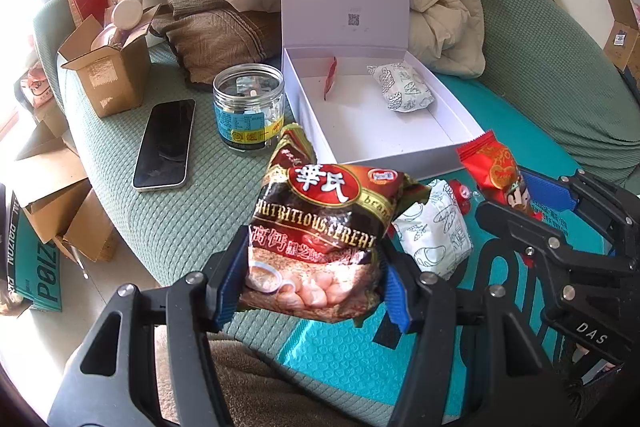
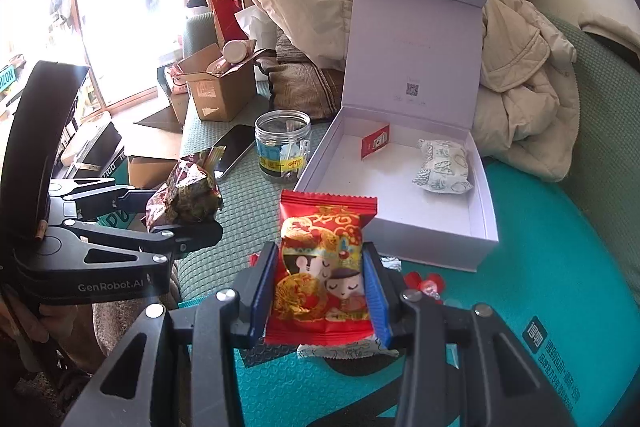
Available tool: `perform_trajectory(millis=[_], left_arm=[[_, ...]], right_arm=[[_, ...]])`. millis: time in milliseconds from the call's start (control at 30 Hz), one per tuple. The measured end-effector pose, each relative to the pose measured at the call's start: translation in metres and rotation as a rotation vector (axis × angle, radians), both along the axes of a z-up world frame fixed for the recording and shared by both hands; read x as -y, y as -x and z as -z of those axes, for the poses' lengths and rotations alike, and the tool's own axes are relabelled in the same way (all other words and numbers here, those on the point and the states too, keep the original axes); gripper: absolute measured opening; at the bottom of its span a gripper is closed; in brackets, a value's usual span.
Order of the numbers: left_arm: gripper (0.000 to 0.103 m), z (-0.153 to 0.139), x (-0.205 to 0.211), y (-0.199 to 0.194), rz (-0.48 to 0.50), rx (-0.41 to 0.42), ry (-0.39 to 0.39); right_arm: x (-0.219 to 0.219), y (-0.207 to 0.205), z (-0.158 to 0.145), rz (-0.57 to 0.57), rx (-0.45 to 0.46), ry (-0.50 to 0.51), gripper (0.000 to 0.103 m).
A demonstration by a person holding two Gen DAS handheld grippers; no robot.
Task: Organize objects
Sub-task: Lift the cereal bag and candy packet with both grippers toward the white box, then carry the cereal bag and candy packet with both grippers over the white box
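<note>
My left gripper (image 1: 312,287) is shut on a brown cereal packet (image 1: 320,227), held above the green couch; it also shows in the right wrist view (image 2: 188,195). My right gripper (image 2: 320,295) is shut on a red snack packet (image 2: 320,267), also seen in the left wrist view (image 1: 496,171). An open white box (image 1: 456,151) (image 2: 486,223) holds a white patterned pouch (image 1: 404,87) (image 2: 442,167) and a small red sachet (image 1: 330,77) (image 2: 376,139). Another white pouch (image 1: 434,227) lies on the teal mat, mostly hidden under the red packet in the right wrist view (image 2: 344,351).
A clear jar (image 1: 248,107) (image 2: 282,147) and a phone (image 1: 166,145) (image 2: 234,149) lie left of the box. A cardboard box (image 1: 108,71) (image 2: 220,91), cushions and jackets (image 1: 440,3) crowd the couch's back. A small red item (image 2: 424,283) lies on the teal mat (image 2: 540,267).
</note>
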State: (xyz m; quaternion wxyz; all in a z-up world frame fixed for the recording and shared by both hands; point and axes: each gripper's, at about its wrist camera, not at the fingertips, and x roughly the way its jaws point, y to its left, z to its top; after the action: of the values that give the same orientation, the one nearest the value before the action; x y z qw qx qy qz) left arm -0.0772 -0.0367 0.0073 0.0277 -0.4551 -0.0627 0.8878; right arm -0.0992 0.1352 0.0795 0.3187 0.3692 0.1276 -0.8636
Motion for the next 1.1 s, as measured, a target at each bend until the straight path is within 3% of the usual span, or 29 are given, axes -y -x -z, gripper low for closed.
perform_trajectory(millis=[567,1100], left_arm=[[0.057,0.001,-0.009,0.062,0.035,0.012,0.022],[0.057,0.0,-0.028,0.129,0.115,-0.006,0.046]], right_arm=[[0.001,0.054,-0.002,-0.015,-0.016,0.003,0.042],[-0.012,0.12,0.003,0.062,-0.023,0.003,0.042]])
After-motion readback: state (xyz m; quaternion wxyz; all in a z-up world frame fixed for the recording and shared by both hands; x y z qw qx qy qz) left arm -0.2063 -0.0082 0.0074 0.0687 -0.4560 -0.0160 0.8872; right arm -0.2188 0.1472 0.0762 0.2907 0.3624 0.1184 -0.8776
